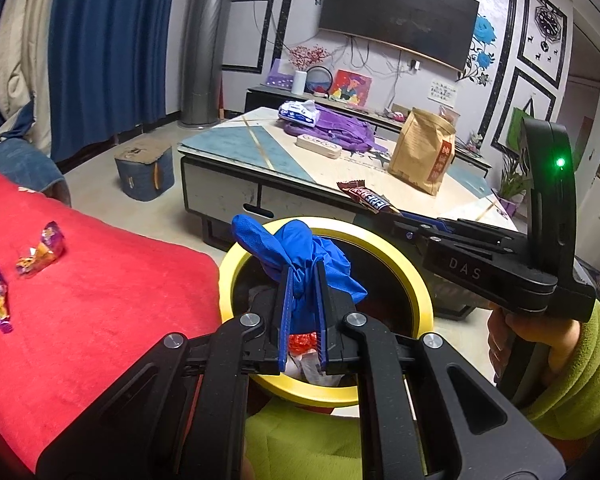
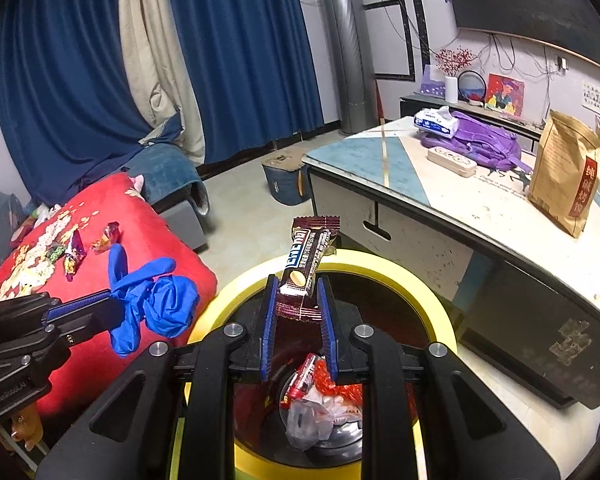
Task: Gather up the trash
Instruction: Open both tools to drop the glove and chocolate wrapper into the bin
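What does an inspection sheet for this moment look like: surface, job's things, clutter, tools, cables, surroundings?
Surface: red cushion beside the bin; coffee table behind it.
Job's things: yellow-rimmed bin already holds wrappers and crumpled plastic; blue glove and snack bar wrapper are both held above it; candy wrappers remain on the cushion.
Clutter: on the table, purple backpack, tissue pack, brown paper bag, flat white case.
Tools: left tool shut on the glove; right tool shut on the snack bar wrapper.
Cables: loose wires hang below the wall TV.
Surroundings: blue curtains, silver column, small stool.
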